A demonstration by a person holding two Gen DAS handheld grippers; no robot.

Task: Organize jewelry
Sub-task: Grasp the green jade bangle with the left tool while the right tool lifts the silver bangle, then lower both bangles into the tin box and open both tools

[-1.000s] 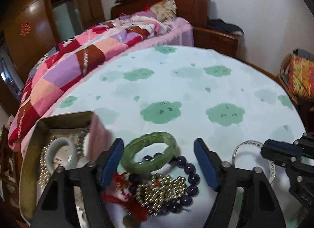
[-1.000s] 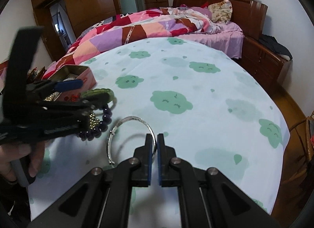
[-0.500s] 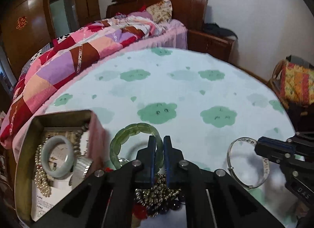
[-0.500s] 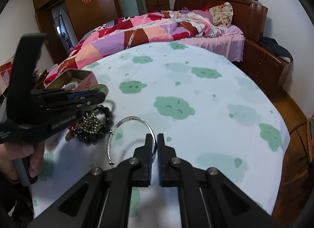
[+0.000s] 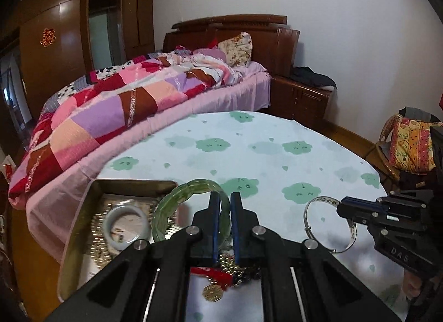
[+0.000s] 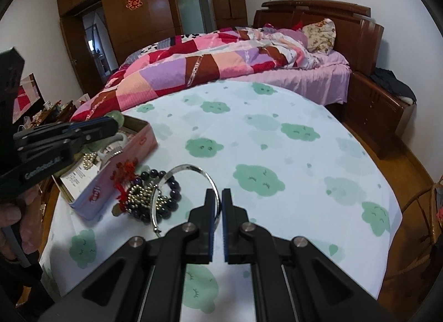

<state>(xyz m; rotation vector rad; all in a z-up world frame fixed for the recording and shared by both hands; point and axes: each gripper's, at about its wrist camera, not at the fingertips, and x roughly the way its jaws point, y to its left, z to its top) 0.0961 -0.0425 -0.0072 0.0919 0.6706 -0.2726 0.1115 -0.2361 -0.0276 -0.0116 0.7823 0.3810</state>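
Note:
My left gripper point(image 5: 224, 197) is shut on a green jade bangle point(image 5: 177, 198) and holds it in the air, beside and partly over the open tin box point(image 5: 133, 182). In the right wrist view the same gripper point(image 6: 114, 126) hangs above the tin point(image 6: 124, 168), with the green bangle point(image 6: 117, 116) peeking past its tip. My right gripper point(image 6: 217, 194) is shut on a thin silver bangle point(image 6: 188, 167), tilted off the cloth. A pile of dark and gold beads with a red tassel point(image 6: 146, 197) lies on the table next to the tin.
The tin holds a pale white bangle point(image 5: 126, 225), gold bead strands and a watch. The round table point(image 6: 277, 142) has a pale cloth with green cloud prints. A bed with a patchwork quilt point(image 6: 221, 64) stands behind it. A wicker chair point(image 5: 407, 139) is at the right.
My left gripper has shut on the green bangle and lifted it off the bead pile toward the tin. The right gripper has risen a little with the silver bangle.

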